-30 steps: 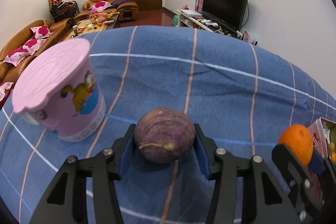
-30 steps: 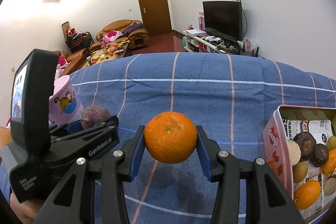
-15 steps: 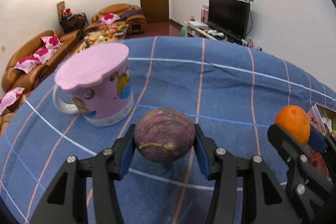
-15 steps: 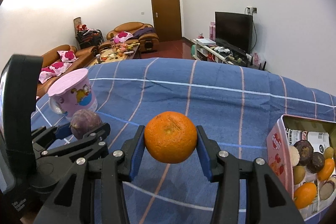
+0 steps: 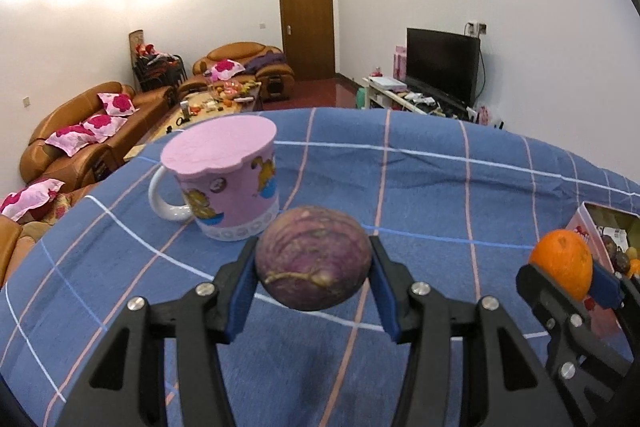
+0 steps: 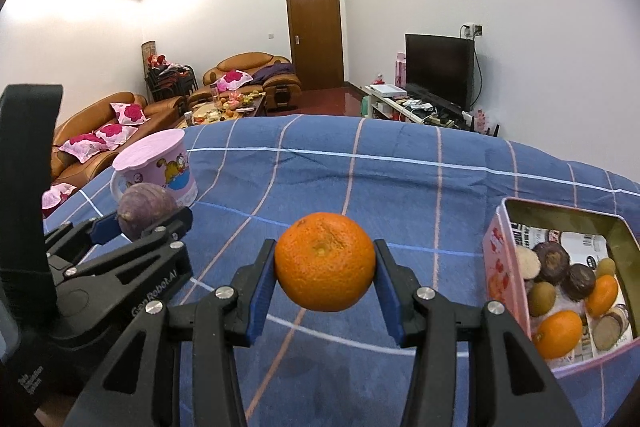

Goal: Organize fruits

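Note:
My left gripper (image 5: 314, 277) is shut on a round purple fruit (image 5: 314, 259) and holds it above the blue checked cloth (image 5: 420, 187). My right gripper (image 6: 325, 273) is shut on an orange (image 6: 325, 261), also lifted off the cloth. In the right wrist view the left gripper (image 6: 132, 227) with the purple fruit (image 6: 146, 205) is to the left. In the left wrist view the orange (image 5: 562, 263) shows at the right. A pink tin (image 6: 500, 267) with several fruits stands to the right of the orange.
A pink lidded mug (image 5: 224, 179) stands on the cloth beyond the left gripper; it also shows in the right wrist view (image 6: 160, 167). The pink tin's edge (image 5: 580, 223) shows at the far right of the left wrist view. Sofas and a TV are behind.
Both grippers have risen and pulled back with their fruits still held. The mug and the tin now look farther away and lower in view.

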A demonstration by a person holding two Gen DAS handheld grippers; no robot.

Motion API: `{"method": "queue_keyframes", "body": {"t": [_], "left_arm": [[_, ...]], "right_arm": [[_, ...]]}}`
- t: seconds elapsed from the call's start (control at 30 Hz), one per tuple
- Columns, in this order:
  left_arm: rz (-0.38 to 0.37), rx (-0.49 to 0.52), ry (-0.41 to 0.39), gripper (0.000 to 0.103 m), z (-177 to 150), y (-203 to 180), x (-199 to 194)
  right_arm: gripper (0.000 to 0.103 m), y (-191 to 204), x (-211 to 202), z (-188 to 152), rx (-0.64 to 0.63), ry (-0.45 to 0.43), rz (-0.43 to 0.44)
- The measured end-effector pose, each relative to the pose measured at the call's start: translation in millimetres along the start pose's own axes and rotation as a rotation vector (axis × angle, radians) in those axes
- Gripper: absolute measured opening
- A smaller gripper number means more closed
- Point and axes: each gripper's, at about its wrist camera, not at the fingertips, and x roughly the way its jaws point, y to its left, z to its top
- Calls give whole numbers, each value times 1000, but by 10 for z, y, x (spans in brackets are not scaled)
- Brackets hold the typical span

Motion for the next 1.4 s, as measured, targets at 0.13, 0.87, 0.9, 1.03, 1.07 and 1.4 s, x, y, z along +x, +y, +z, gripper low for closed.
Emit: {"method": "queue_keyframes", "body": {"t": [0.13, 0.87, 0.9, 1.03, 1.07, 1.4], "left_arm": [[-5, -7, -11, 53, -36, -2, -83], [-44, 4, -55, 53, -234, -225, -465], [-48, 9, -59, 53, -247, -256, -491], [-55, 33, -77, 53, -283, -343, -572], [-56, 39, -80, 53, -291, -364, -590], [-90, 91, -98, 53, -357, -643, -741]], "right_arm": [[49, -15, -88, -45, -5, -10, -6], [49, -209, -489, -266, -6, -36, -34], [49, -215, -512, -279, -8, -37, -32], [49, -261, -610, -340, -6, -38, -27], [49, -282, -637, -358, -6, -38, -26], [49, -564, -842, -478, 25, -37, -44]]}}
